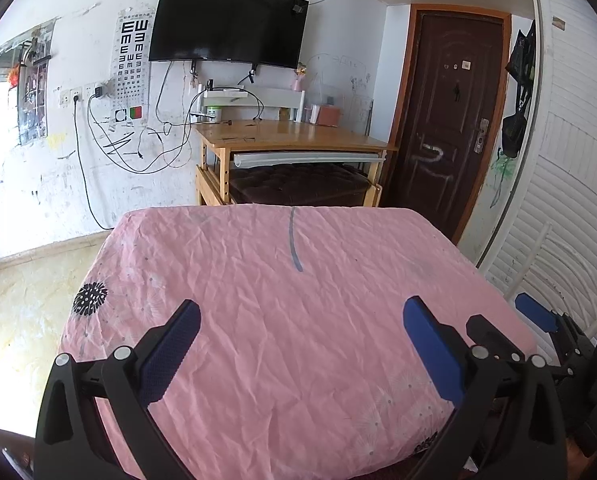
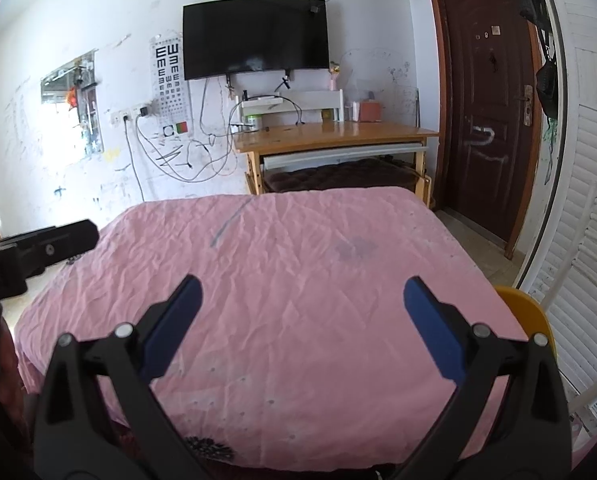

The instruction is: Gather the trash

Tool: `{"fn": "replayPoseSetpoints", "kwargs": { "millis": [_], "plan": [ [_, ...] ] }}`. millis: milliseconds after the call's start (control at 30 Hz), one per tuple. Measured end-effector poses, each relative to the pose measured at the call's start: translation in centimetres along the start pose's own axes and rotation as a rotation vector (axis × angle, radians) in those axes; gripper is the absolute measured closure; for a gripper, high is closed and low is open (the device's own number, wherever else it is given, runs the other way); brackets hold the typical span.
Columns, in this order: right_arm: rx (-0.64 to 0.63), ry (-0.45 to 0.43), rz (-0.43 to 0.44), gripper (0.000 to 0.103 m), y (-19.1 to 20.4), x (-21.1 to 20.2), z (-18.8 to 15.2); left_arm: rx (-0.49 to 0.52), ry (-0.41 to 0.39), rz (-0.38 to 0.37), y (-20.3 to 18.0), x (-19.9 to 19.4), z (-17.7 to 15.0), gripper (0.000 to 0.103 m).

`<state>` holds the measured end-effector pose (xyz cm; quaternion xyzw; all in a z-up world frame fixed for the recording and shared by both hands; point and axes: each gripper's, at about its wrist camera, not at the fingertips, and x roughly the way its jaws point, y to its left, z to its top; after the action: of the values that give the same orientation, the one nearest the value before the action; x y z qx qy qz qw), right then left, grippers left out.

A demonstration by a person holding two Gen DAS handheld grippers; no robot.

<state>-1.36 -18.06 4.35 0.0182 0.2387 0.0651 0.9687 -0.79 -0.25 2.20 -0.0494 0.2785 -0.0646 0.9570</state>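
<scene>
Your left tool (image 1: 300, 320) hangs over the near end of a surface covered with a wrinkled pink cloth (image 1: 298, 300), its blue-padded fingers (image 1: 430, 348) spread wide with nothing between them. Your right tool (image 2: 298, 300) hovers just the same, fingers wide apart and empty above the same cloth. In the left wrist view the right tool shows at the far right edge; in the right wrist view the left tool's black body pokes in from the left.

No trash shows anywhere on the pink cloth; you see only its printed black dandelion (image 1: 90, 298) near the left edge and a grey-blue streak (image 1: 294, 240) toward the far end. Beyond the cloth stands a wooden tabletop (image 1: 294, 136) under a wall-mounted television (image 1: 226, 24), with an eye chart (image 1: 132, 64) to its left and a dark brown door (image 1: 446, 112) to its right. A yellow chair (image 2: 526, 312) sits beside the cloth's right edge.
</scene>
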Motion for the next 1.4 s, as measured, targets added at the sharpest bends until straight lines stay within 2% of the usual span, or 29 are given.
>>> {"fn": "replayPoseSetpoints", "kwargs": {
  "millis": [733,1000,1233,1400],
  "plan": [
    [-0.017,0.001,0.003,0.006,0.0,0.2,-0.4,0.016,0.021,0.000,0.5,0.6,-0.2,0.007],
    [-0.019,-0.002,0.002,0.006,-0.1,0.1,-0.5,0.023,0.062,0.011,0.6,1.4,-0.3,0.007],
    [-0.020,-0.002,0.002,0.006,-0.1,0.2,-0.5,0.019,0.063,-0.077,0.4,1.6,-0.7,0.007],
    [-0.020,0.000,0.002,0.006,-0.1,0.2,-0.6,0.014,0.072,-0.082,0.2,1.8,-0.8,0.007]
  ]
}}
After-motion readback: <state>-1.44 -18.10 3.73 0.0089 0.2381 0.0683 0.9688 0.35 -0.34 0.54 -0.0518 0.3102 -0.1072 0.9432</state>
